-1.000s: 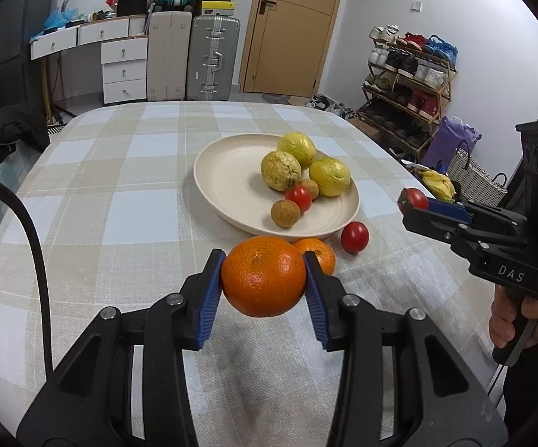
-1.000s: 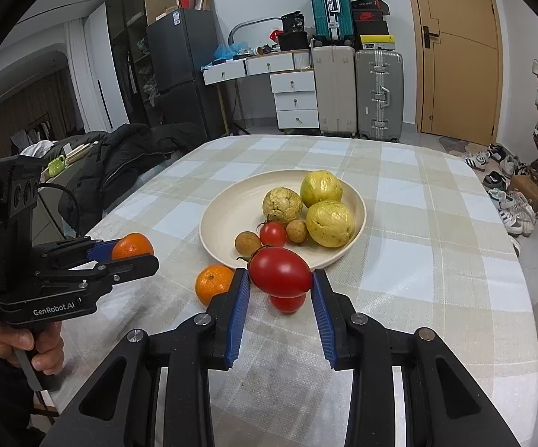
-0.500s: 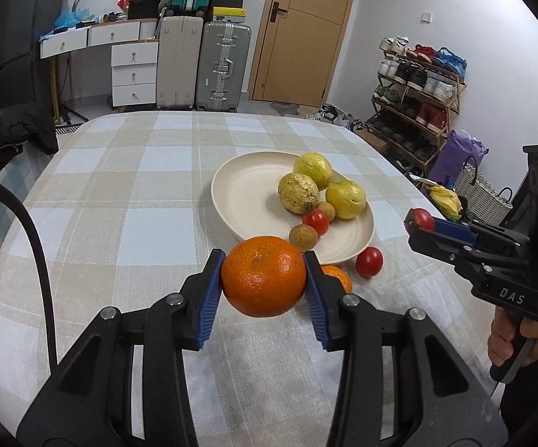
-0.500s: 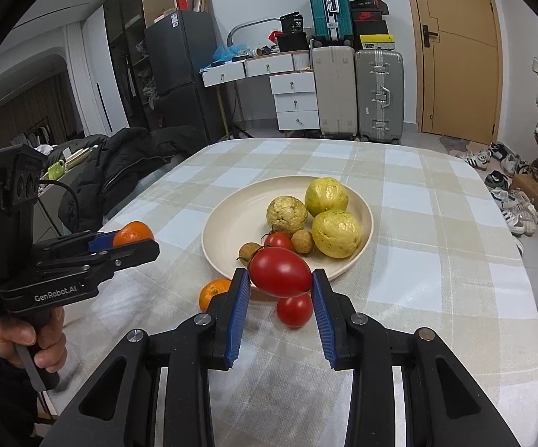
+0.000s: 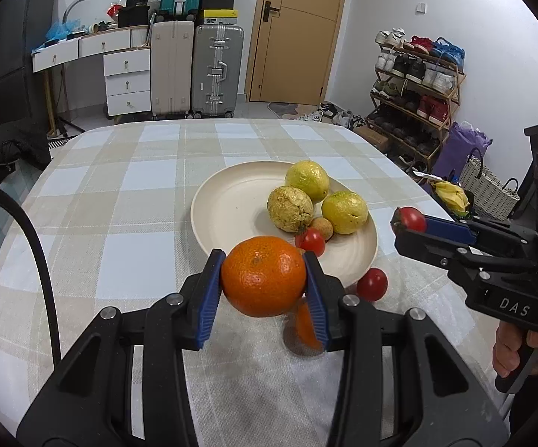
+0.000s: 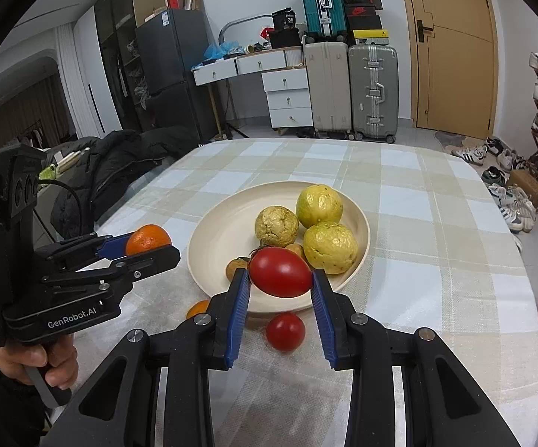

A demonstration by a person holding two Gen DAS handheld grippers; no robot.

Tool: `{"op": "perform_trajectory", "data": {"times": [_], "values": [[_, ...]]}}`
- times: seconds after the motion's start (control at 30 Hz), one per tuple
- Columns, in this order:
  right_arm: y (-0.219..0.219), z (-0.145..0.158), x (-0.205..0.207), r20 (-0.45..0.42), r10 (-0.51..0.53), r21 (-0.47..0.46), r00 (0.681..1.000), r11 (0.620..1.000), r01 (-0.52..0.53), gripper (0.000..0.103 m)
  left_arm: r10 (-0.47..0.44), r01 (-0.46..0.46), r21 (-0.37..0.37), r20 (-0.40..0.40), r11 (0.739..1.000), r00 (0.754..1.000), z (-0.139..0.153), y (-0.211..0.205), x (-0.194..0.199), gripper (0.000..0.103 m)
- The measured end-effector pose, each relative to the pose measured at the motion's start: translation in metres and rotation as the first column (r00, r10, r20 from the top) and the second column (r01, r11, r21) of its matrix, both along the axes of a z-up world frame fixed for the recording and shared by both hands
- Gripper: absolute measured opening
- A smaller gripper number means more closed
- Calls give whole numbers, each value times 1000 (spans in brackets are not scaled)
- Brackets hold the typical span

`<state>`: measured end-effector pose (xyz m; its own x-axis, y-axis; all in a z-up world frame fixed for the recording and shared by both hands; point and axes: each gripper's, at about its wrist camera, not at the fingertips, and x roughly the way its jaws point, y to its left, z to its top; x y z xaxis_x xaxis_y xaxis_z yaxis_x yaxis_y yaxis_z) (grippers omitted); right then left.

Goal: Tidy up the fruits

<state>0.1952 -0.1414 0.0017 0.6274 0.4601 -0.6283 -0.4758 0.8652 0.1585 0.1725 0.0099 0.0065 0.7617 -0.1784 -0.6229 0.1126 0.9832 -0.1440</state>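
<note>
My left gripper is shut on an orange, held above the table just in front of the cream plate. My right gripper is shut on a red tomato, held over the plate's near rim. The plate holds three yellow-green fruits, a small tomato and small brown fruits. A second orange and a second red tomato lie on the cloth before the plate. The left gripper and its orange also show in the right wrist view.
The table has a checked cloth. A dark jacket lies off its left edge. Suitcases, drawers and a shoe rack stand beyond. A cable runs at the left.
Both grippers have moved forward toward the plate, each still holding its fruit. The fruits on the table and plate have not moved.
</note>
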Motion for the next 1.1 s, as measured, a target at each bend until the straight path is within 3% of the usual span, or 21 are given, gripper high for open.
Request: {"op": "perform_trajectory", "data": {"times": [1.1], "values": [[17,-36,37,-92,-20,-28,996,999,17,35,24,-21,44,-71,999,997,-28,-12,49,39]]}}
